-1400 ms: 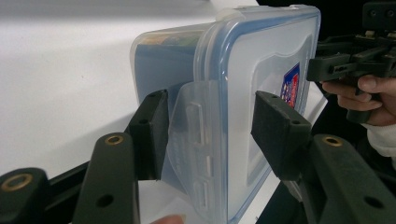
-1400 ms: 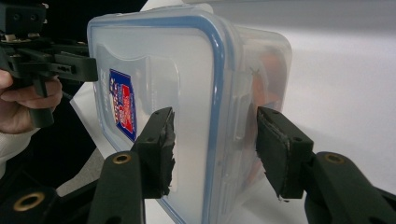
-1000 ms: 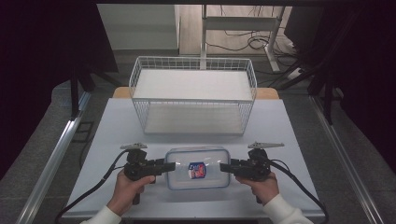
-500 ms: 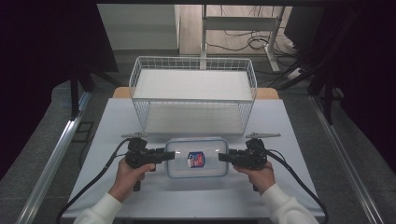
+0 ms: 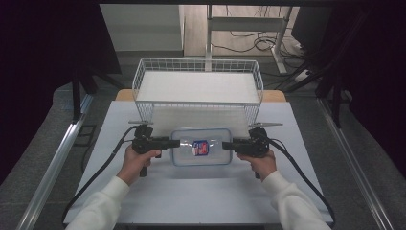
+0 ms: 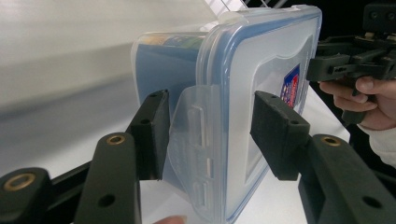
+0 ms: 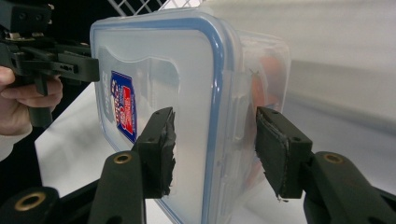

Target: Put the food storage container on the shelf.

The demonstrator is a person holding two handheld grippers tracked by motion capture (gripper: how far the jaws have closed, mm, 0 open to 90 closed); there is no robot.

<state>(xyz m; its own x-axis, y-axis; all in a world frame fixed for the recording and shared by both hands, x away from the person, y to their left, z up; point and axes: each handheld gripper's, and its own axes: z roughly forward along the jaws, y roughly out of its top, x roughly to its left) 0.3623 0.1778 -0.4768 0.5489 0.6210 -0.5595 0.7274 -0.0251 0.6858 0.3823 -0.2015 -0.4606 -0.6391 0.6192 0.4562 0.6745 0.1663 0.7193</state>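
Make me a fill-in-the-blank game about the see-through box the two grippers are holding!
1. The clear rectangular plastic box has a lid with a rim coloured ____.
2. Behind the box on the table stands a white wire ____.
3. The left hand-held gripper and the right hand-held gripper grip the box at its two ____ ends.
4. The red and blue sticker sits on the box's ____.

Missing words: blue; basket; opposite; lid

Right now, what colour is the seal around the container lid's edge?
Blue, running round the clear lid of the container; clearest in the right gripper view.
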